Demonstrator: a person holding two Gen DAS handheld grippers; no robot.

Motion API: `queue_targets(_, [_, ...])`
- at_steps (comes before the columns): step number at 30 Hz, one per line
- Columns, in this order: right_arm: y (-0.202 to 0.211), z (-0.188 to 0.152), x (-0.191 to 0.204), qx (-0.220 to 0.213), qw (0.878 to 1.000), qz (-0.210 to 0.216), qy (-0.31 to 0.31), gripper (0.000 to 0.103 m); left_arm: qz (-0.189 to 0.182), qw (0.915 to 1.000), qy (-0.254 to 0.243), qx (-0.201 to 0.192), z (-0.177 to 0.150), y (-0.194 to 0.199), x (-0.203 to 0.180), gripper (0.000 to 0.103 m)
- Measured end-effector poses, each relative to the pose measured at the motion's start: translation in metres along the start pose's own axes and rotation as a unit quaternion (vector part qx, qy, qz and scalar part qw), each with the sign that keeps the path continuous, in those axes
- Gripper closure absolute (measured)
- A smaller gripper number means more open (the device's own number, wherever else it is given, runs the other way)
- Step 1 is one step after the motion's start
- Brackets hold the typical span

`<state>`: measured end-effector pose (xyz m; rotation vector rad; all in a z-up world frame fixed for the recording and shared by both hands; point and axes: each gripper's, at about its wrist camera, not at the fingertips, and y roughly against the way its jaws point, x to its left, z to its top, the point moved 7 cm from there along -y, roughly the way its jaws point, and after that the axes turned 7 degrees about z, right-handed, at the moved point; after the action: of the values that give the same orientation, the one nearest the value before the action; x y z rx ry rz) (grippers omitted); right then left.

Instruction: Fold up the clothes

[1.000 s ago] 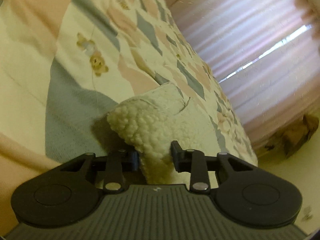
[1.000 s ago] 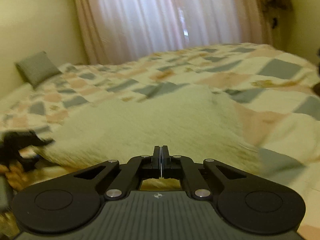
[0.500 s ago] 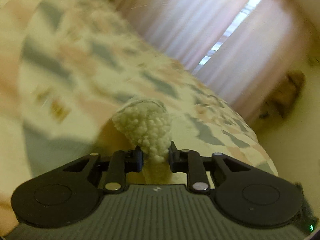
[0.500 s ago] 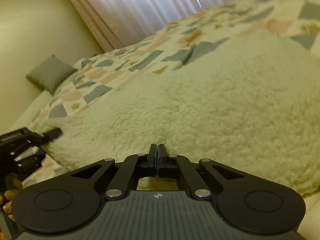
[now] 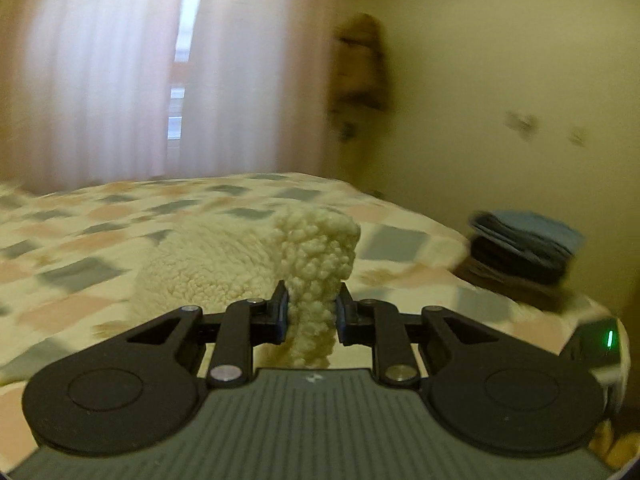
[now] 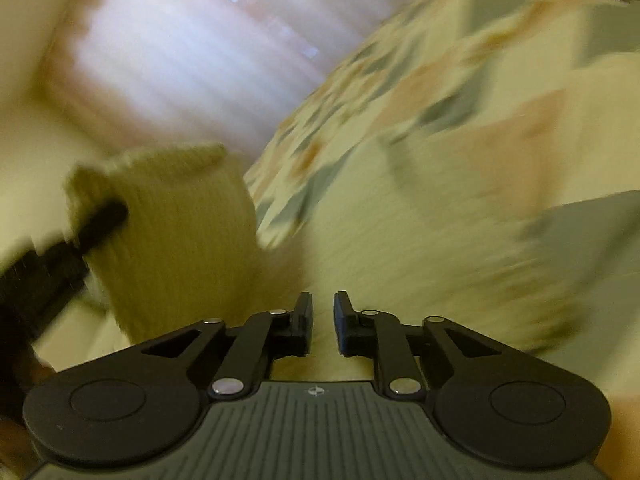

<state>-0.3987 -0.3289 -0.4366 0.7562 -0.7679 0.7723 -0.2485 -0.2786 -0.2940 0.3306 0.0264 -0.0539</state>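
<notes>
Over the quilt [image 5: 120, 240], left tongs [image 5: 310, 312] pinch fleece [image 5: 316, 256] bunched upright

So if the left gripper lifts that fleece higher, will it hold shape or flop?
Probably flop: the fleece bunches between the left gripper fingers while the rest sags onto the bed. The thick pile looks grippy, so slipping seems unlikely. It looks bulky yet light.
</notes>
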Motion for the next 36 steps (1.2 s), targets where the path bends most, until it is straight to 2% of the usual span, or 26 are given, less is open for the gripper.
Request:
queue_targets(2, [0.027,0.018,-0.024,-0.026,0.998,0.007,-0.055,0.051,-0.031,0.9991,-0.025,0.014,-0.014,-0.020,-0.032,0.085])
queue_targets(4, [0.045,0.032,-0.043,-0.046,0.992,0.035,-0.116,0.042,-0.039,0.9968,-0.060,0.038,-0.041,-0.034,-0.056,0.085])
queue_targets(5, [0.050,0.037,-0.050,-0.046,0.986,0.055,-0.149,0.034,-0.042,0.9949,-0.077,0.050,-0.054,-0.040,-0.068,0.085])
queue_targets(7, [0.054,0.044,-0.062,-0.040,0.974,0.088,-0.203,0.028,-0.040,0.9909,-0.113,0.061,-0.077,-0.046,-0.085,0.085])
queue_targets(9, [0.046,0.043,-0.067,-0.017,0.966,0.103,-0.235,0.027,-0.027,0.9865,-0.151,0.058,-0.095,-0.045,-0.093,0.085])
queue_targets(11, [0.034,0.042,-0.064,0.007,0.966,0.101,-0.237,0.026,-0.017,0.9799,-0.193,0.046,-0.104,-0.042,-0.099,0.085])
queue_targets(13, [0.021,0.044,-0.056,0.026,0.971,0.097,-0.218,0.024,-0.007,0.9713,-0.235,0.033,-0.112,-0.039,-0.105,0.085])
queue_targets(16, [0.006,0.046,-0.039,0.050,0.982,0.069,-0.170,0.027,0.009,0.9545,-0.298,0.015,-0.125,-0.034,-0.113,0.084])
queue_targets(17, [0.004,0.048,-0.032,0.060,0.986,0.052,-0.144,0.034,0.014,0.9479,-0.318,0.008,-0.129,-0.032,-0.116,0.084])
queue_targets(18, [0.002,0.048,-0.026,0.068,0.990,0.036,-0.116,0.044,0.020,0.9409,-0.338,0.002,-0.133,-0.031,-0.120,0.084])
queue_targets(19, [-0.001,0.048,-0.020,0.075,0.994,0.018,-0.083,0.069,0.025,0.9333,-0.358,-0.004,-0.137,-0.029,-0.123,0.083])
queue_targets(20, [-0.004,0.048,-0.014,0.079,0.996,0.002,-0.048,0.078,0.030,0.9252,-0.378,-0.010,-0.141,-0.027,-0.126,0.082])
queue_targets(22, [-0.006,0.049,-0.005,0.078,0.997,-0.017,0.013,0.083,0.025,0.9313,-0.363,-0.016,-0.136,-0.016,-0.122,0.075])
queue_targets(24, [0.002,0.051,0.004,0.057,0.997,-0.008,0.043,0.085,0.016,0.9404,-0.339,-0.023,-0.126,0.002,-0.116,0.073])
queue_targets(25, [0.010,0.053,0.008,0.040,0.998,0.000,0.055,0.085,0.007,0.9477,-0.318,-0.027,-0.116,0.013,-0.111,0.074])
queue_targets(27, [0.027,0.058,0.017,0.002,0.997,0.007,0.080,0.086,-0.015,0.9666,-0.254,-0.031,-0.092,0.035,-0.093,0.074])
queue_targets(28, [0.034,0.061,0.020,-0.012,0.996,0.005,0.092,0.086,-0.013,0.9746,-0.221,-0.031,-0.081,0.038,-0.079,0.074])
queue_targets(31, [0.058,0.062,0.020,-0.041,0.992,-0.012,0.118,0.086,-0.005,0.9921,-0.122,-0.028,-0.046,0.046,-0.038,0.077])
queue_targets(33, [0.062,0.053,0.006,-0.036,0.993,-0.028,0.107,0.086,0.013,0.9955,-0.094,-0.001,-0.034,0.029,-0.016,0.078])
queue_targets(34, [0.063,0.048,-0.004,-0.029,0.994,-0.037,0.096,0.086,0.019,0.9944,-0.101,0.024,-0.032,0.012,-0.008,0.078])
queue_targets(36, [0.056,0.036,-0.029,-0.012,0.997,-0.056,0.059,0.086,0.032,0.9892,-0.119,0.080,-0.049,-0.022,0.000,0.082])
